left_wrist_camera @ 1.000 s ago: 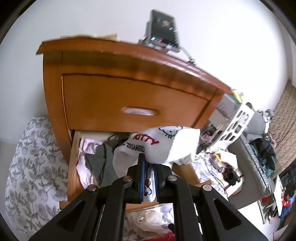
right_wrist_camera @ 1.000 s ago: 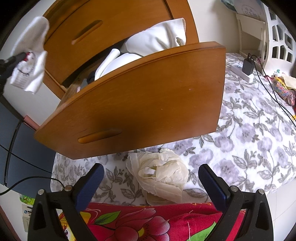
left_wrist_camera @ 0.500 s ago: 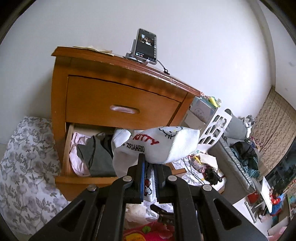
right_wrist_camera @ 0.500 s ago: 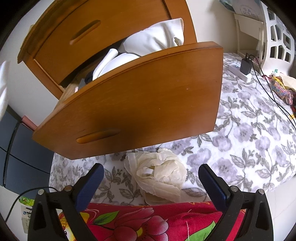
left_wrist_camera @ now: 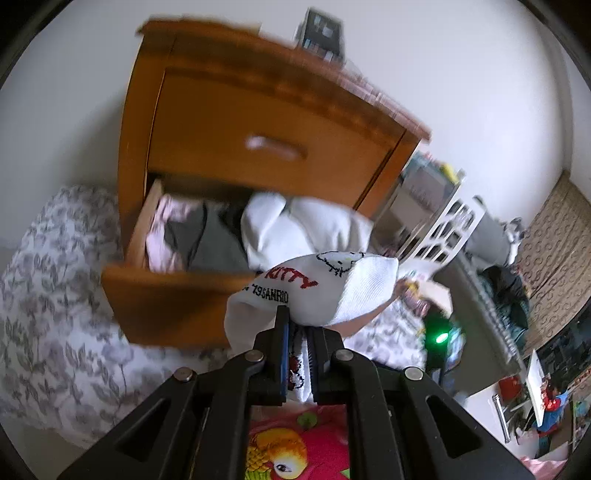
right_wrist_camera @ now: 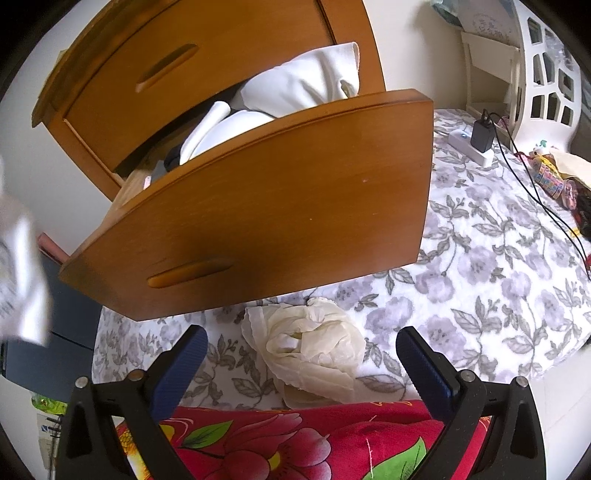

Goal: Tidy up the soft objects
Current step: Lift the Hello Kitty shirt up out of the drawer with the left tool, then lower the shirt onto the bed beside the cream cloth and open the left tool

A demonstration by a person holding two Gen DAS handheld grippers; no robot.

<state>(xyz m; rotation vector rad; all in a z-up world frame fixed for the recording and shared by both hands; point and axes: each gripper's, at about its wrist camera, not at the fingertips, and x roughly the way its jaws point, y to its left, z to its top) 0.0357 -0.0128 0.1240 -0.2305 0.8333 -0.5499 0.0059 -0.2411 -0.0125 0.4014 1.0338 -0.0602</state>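
My left gripper (left_wrist_camera: 298,325) is shut on a white sock (left_wrist_camera: 325,288) with red "KITTY" lettering, held in front of the open lower drawer (left_wrist_camera: 173,295) of a wooden nightstand (left_wrist_camera: 258,122). The drawer holds pink, grey and white clothes (left_wrist_camera: 207,240). In the right wrist view, my right gripper (right_wrist_camera: 301,345) stands open just above a crumpled cream cloth (right_wrist_camera: 310,350) lying on the flowered sheet (right_wrist_camera: 480,266) below the drawer front (right_wrist_camera: 266,206). A blurred white sock (right_wrist_camera: 22,288) shows at the left edge of that view.
A red flowered blanket (right_wrist_camera: 295,443) lies nearest the grippers. A phone on a stand (left_wrist_camera: 321,33) sits on the nightstand top. A power strip with a charger (right_wrist_camera: 476,144) and cables rest on the sheet, beside a white lattice rack (right_wrist_camera: 546,74).
The left gripper has sunk and shifted with the sock, so the nightstand and drawer now look nearer and blurred. The sock reappears at the right view's left edge. The right gripper has kept still.
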